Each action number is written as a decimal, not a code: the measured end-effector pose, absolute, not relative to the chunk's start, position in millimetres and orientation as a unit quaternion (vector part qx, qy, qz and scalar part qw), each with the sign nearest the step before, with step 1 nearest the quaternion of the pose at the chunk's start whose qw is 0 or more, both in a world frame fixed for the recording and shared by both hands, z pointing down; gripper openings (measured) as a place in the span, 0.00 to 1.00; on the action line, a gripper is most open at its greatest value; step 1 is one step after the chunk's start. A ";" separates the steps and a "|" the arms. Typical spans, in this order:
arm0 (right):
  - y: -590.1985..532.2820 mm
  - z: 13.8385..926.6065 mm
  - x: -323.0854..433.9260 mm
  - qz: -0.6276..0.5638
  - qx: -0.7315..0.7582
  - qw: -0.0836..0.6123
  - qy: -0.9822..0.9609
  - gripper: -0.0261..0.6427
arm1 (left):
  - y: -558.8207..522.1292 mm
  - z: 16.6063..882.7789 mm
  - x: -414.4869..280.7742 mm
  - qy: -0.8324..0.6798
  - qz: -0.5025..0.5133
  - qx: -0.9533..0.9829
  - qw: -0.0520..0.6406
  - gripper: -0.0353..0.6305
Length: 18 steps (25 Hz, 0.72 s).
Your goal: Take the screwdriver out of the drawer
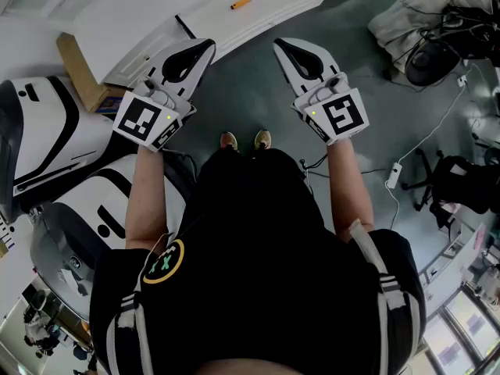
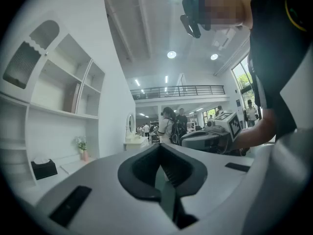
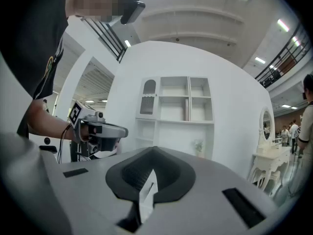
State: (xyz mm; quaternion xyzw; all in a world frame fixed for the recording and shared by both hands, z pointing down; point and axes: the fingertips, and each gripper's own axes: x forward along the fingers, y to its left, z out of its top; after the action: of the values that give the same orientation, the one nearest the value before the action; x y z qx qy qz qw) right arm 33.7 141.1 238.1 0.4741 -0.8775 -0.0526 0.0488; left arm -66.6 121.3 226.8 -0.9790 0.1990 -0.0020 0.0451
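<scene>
— Where was the screwdriver (image 1: 247, 1) found?

— It was seen lying flat on the white tabletop (image 1: 156, 10) at the far edge of the head view, its orange handle turned toward the left. It was touched by neither gripper and lay well apart from both.

— How were the grippers held?

— The left gripper (image 1: 205, 48) and the right gripper (image 1: 283, 47) were held level and side by side over the grey floor (image 1: 250, 92), beyond the person's shoes (image 1: 228, 141). The left one was placed near the tabletop's edge.

— And the jaws?

— In the left gripper view the left gripper (image 2: 159, 150) was shown with its jaws brought together and nothing between them. The same was shown of the right gripper (image 3: 153, 152) in its own view: jaws pressed together, nothing clamped.

— What else was noted?

— A brown box (image 1: 78, 70) was seen beside the tabletop, and white machines with black stripes (image 1: 47, 139) to the person's left. A white shelf unit (image 3: 176, 106) was seen against the wall in the right gripper view.
</scene>
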 end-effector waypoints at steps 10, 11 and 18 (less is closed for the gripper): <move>140.2 240.7 31.5 -0.052 0.474 0.051 -0.878 0.07 | 120.7 228.7 -70.6 0.201 -0.002 -0.979 0.045 0.08; 140.4 239.9 31.0 -0.052 0.474 0.049 -0.878 0.07 | 121.1 228.6 -71.0 0.201 -0.002 -0.979 0.045 0.08; 139.8 238.3 34.2 -0.051 0.479 0.042 -0.875 0.07 | 121.9 228.4 -69.4 0.199 -0.002 -0.979 0.045 0.08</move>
State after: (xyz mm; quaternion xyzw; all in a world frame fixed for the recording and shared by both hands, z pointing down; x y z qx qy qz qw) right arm 34.2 139.8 238.3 0.4791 -0.8753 -0.0513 0.0423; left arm -69.4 121.9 228.4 -0.9789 0.1995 -0.0023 0.0445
